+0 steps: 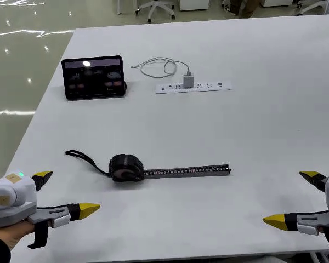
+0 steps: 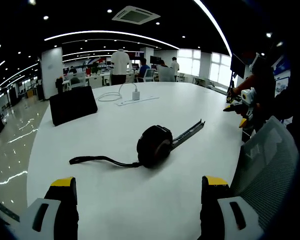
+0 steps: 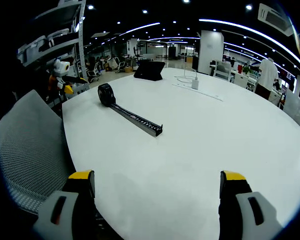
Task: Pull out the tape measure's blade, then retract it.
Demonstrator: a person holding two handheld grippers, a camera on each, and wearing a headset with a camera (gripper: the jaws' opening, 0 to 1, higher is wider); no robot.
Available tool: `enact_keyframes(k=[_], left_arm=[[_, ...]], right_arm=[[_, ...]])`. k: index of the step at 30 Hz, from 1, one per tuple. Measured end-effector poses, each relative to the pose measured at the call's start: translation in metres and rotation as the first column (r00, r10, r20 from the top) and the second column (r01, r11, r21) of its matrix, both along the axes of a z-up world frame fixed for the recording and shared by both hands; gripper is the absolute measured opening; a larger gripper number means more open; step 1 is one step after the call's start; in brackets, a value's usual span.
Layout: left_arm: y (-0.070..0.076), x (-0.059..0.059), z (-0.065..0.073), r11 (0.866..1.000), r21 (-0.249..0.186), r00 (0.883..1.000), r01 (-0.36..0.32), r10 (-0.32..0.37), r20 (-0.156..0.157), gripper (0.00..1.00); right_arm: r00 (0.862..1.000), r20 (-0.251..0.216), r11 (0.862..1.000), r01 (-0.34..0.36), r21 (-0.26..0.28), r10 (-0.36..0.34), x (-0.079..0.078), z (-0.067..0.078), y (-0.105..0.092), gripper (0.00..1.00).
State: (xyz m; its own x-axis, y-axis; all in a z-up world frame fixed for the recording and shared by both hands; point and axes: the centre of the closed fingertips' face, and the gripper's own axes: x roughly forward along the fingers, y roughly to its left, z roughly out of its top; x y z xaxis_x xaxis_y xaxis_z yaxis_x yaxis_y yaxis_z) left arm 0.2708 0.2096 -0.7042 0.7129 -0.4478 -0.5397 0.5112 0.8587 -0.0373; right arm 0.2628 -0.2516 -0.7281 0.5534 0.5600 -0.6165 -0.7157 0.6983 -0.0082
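- Black tape measure case [image 1: 126,167] flat on the white table [image 1: 252,120], with a power strip [image 1: 193,86] and a tablet [image 1: 93,76] well beyond the case on the far side.
- From the right of the case: blade [image 1: 186,171] already drawn out and lying flat on the table. Long axis straight rightward from the case, roughly parallel to the near table edge, ending in the hook [image 1: 228,169].
- From the left of the case: thin black strap [image 1: 85,159], trailing leftward and slightly away.
- Left of the case and nearer the person: left gripper [image 1: 67,192], fingers spread wide, grasping nothing, clear of both case and strap.
- Well to the right of the case, past the hook and nearer the person: right gripper [image 1: 290,198], fingers likewise spread and empty.
- By the look of it, pull-out half done, retraction left.
- Closer to the case: left gripper, so better placed to pin the body or reach the lock.
- Closer to the hook and nearly in line with the blade's axis: right gripper, so suited to easing the blade back along that line toward the case.
- Likely hazard: unguided snap-back, sliding the light case sideways.
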Motion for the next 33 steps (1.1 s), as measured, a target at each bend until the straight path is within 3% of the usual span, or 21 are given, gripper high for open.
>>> enact_keyframes(k=[19,27,33], left_arm=[[-0.002,-0.008,0.003,1.000,-0.013,1.000,-0.016,0.017,0.013,1.00],[-0.003,-0.013,0.002,1.000,-0.016,1.000,-0.017,0.017,0.005,1.00],[-0.005,-0.014,0.008,1.000,-0.020,1.000,-0.012,0.012,0.014,1.00]], right_arm=[[1.000,0.007,1.000,0.007,-0.005,-0.007,-0.008,0.006,-0.003,1.00],[1.000,0.007,1.000,0.012,-0.007,-0.012,-0.017,0.006,-0.005,1.00],[1.000,0.002,1.000,0.022,-0.010,-0.022,-0.017,0.006,-0.010,1.00]])
